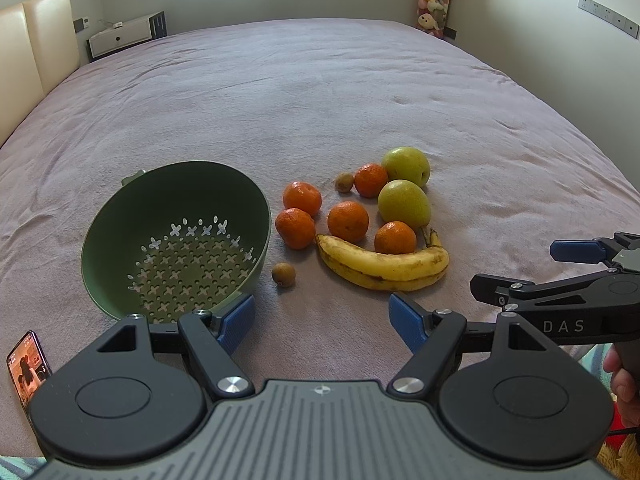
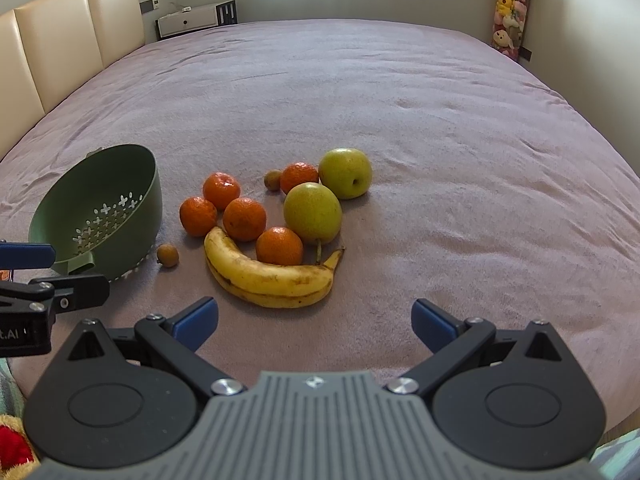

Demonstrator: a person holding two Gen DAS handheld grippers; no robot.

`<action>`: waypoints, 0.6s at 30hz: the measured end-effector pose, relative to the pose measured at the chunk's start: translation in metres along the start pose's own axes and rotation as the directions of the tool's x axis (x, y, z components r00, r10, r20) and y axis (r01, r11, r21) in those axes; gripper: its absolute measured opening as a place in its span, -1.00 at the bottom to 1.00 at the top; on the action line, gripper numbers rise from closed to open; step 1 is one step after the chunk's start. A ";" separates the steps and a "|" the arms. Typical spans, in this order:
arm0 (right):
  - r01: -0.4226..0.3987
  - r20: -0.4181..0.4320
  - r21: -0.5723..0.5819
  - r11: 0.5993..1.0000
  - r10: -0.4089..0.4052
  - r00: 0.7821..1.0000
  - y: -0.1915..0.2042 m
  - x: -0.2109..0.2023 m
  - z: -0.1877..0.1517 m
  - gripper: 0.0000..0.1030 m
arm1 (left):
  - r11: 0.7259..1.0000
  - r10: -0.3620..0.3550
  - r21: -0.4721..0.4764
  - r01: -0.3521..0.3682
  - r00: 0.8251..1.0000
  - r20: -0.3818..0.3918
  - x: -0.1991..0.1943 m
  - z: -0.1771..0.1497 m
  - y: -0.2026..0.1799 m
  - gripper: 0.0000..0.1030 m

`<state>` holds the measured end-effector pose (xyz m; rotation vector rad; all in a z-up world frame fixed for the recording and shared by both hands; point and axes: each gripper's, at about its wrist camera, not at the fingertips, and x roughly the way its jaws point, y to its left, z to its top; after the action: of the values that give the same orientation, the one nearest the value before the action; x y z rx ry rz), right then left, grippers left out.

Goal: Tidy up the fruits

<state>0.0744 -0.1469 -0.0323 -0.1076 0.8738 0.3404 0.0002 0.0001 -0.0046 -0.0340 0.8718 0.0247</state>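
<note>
A green colander bowl (image 1: 176,236) (image 2: 100,216) lies tipped toward me on the bed, empty. To its right lie a banana (image 1: 380,266) (image 2: 268,276), several mandarins (image 1: 348,221) (image 2: 244,218), two green pears (image 1: 404,202) (image 2: 313,212) and two small brown fruits (image 1: 283,274) (image 2: 167,255). My left gripper (image 1: 322,322) is open and empty, near the colander's front rim. My right gripper (image 2: 314,322) is open and empty, just in front of the banana.
Everything rests on a mauve bedspread (image 1: 320,92). A phone (image 1: 26,364) lies at the near left edge. A padded headboard (image 2: 60,40) and a white nightstand (image 2: 192,20) stand at the far left. Plush toys (image 2: 510,8) hang at the far right.
</note>
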 end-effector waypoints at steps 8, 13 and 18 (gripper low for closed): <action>-0.001 -0.002 0.001 1.000 0.001 1.000 0.000 0.001 0.000 0.93 | 1.000 -0.003 0.000 0.003 1.000 0.001 -0.001 0.000 0.000 0.73; -0.002 -0.003 -0.002 1.000 0.002 1.000 0.000 0.002 0.000 0.93 | 1.000 -0.024 -0.008 0.024 1.000 0.004 -0.001 -0.001 0.002 0.65; -0.017 0.022 -0.012 1.000 0.017 1.000 -0.001 0.002 -0.002 0.93 | 0.998 -0.054 -0.021 0.054 0.999 0.004 0.000 -0.003 0.003 0.44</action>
<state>0.0749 -0.1480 -0.0352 -0.1069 0.8518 0.3620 -0.0018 0.0025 -0.0066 -0.0773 0.8665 -0.0169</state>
